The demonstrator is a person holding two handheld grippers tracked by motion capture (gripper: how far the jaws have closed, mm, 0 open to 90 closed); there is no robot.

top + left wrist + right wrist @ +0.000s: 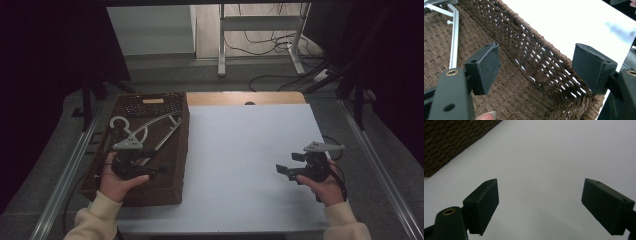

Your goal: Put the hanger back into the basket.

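Nearest the person, the left claw [159,170] hangs over the near end of the brown woven basket [172,187], its jaws spread wide with nothing between them; in the left gripper view they frame the basket's inner wall and floor. The right claw [289,163] hovers above the bare white counter [240,150], jaws likewise wide apart and empty, well apart from the basket. Farther in, a grey metal clothes hanger [150,126] lies flat on the basket's floor, just beyond the left claw.
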